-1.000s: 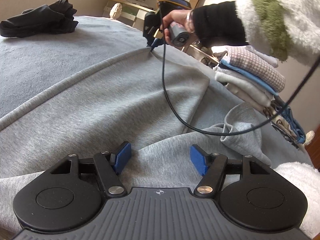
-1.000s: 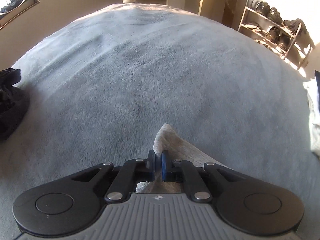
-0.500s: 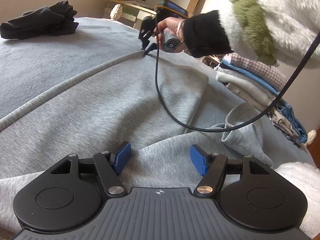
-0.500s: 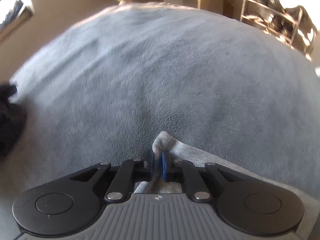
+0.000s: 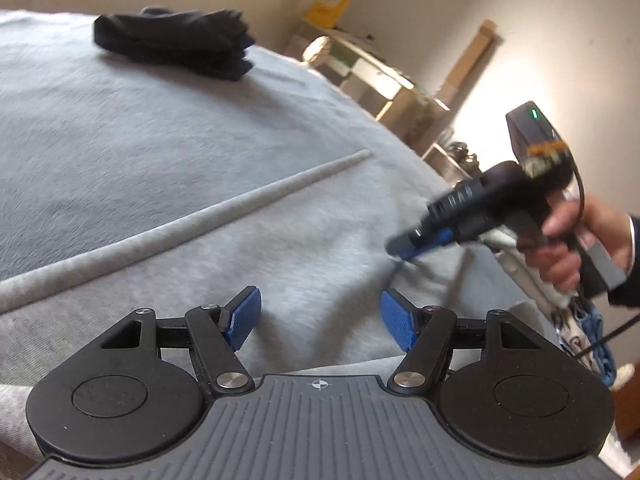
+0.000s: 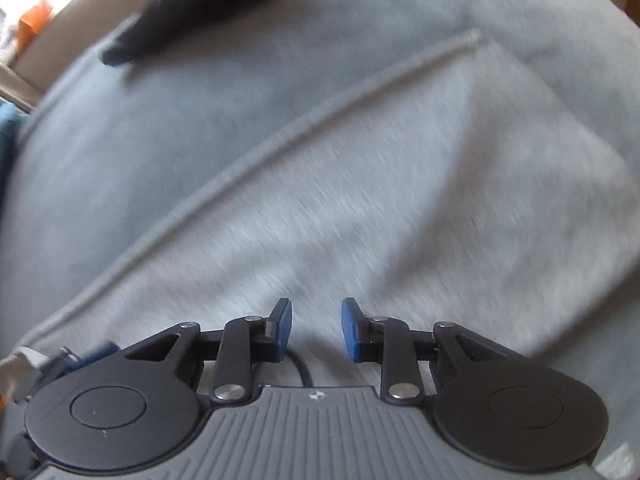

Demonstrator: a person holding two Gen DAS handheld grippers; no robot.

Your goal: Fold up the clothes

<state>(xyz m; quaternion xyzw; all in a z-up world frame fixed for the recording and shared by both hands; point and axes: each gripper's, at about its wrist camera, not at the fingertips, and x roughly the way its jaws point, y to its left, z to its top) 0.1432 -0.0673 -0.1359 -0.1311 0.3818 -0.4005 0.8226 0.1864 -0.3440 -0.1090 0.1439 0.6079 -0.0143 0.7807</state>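
Observation:
A light grey sweatshirt [image 5: 280, 248] lies spread flat on a grey blanket [image 5: 100, 128], its ribbed hem running diagonally. It fills the right wrist view [image 6: 380, 200] too. My left gripper [image 5: 320, 318] is open and empty, low over the sweatshirt. My right gripper [image 6: 316, 330] is open and empty above the sweatshirt. It also shows in the left wrist view [image 5: 404, 246], held in a hand at the right, its tips near the cloth.
A dark folded garment [image 5: 176, 42] lies at the far side of the blanket, also in the right wrist view [image 6: 192, 4]. A stack of folded clothes [image 5: 576, 320] sits at the right edge. Shelves and boxes [image 5: 380, 80] stand behind the bed.
My right gripper let go of the sweatshirt corner, opened, and swung back toward me. The corner now lies flat. My left gripper stayed open and its view tilted.

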